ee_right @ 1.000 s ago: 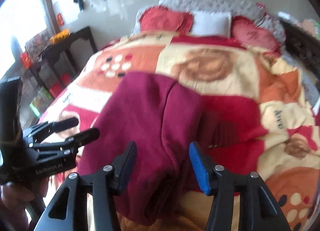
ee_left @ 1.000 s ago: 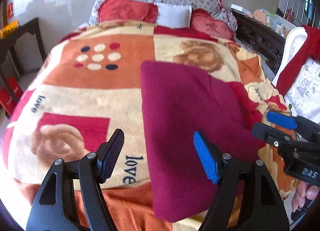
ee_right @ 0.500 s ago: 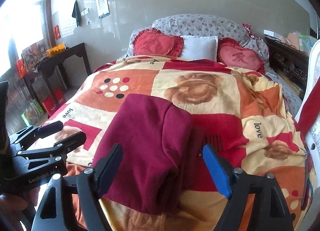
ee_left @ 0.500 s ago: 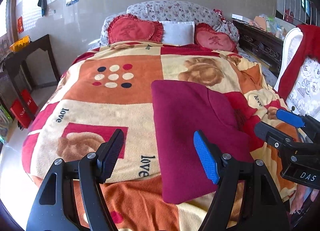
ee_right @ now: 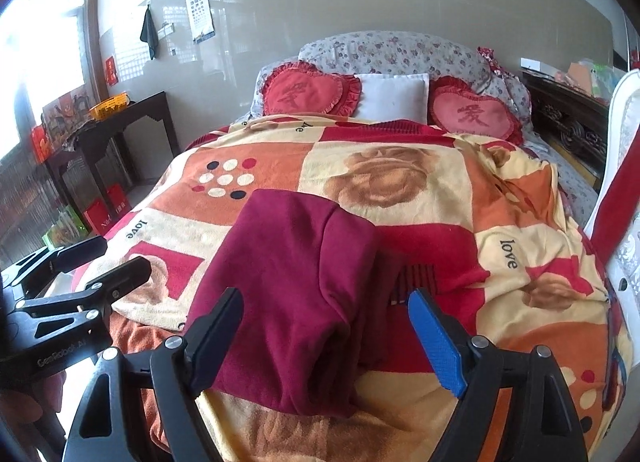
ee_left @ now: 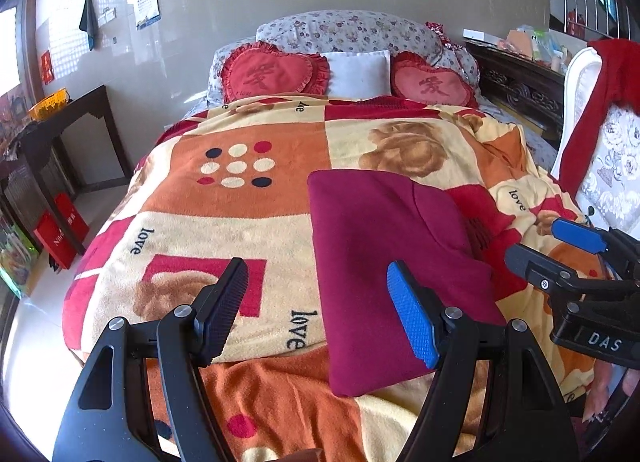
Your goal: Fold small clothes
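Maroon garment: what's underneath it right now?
The maroon garment lies folded on the patterned blanket, both grippers clear. Anything between its layers is covered.

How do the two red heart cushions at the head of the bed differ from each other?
The left heart cushion is a deeper red with a full ruffled frill; the right heart cushion looks paler, more pink. The left one stands more upright against the floral pillow; the right one leans back lower, its bottom tucked behind the blanket. Both are heart-shaped, carry a darker character in the middle, and flank the white pillow.
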`<act>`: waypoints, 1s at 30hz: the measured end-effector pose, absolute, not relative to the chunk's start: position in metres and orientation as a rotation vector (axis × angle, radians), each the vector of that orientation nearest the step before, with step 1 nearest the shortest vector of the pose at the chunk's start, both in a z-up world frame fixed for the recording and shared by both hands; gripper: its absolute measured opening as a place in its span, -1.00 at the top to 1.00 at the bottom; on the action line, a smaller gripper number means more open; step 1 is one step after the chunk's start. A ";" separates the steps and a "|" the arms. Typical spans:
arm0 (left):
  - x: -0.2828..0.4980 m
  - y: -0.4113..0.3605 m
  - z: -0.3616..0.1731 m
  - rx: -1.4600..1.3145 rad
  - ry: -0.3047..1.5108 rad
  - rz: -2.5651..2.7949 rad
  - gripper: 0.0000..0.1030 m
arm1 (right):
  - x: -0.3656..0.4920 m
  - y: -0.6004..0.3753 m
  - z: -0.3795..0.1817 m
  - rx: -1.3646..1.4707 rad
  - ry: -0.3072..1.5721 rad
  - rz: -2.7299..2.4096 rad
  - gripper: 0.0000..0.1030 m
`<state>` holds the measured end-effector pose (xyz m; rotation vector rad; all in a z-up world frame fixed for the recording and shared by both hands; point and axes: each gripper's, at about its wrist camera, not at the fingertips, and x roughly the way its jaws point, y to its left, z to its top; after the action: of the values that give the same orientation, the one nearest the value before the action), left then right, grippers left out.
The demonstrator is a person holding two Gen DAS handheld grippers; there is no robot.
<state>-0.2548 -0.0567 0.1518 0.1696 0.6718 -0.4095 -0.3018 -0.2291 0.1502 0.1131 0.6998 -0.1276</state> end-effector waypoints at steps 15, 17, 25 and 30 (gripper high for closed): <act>-0.248 -0.073 0.142 0.216 0.683 -0.412 -0.41 | -0.300 -0.242 0.141 0.149 0.729 -0.146 -0.61; -0.247 -0.074 0.140 0.215 0.686 -0.413 -0.41 | -0.298 -0.242 0.139 0.150 0.733 -0.146 -0.61; -0.237 -0.072 0.137 0.197 0.692 -0.415 -0.41 | -0.287 -0.237 0.135 0.129 0.744 -0.140 -0.61; -0.229 -0.069 0.139 0.177 0.678 -0.399 -0.41 | -0.287 -0.237 0.136 0.119 0.735 -0.150 -0.61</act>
<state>-0.2288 -0.0687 0.1394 0.1767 0.6780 -0.3992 -0.2867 -0.2369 0.1363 0.1189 0.7352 -0.1502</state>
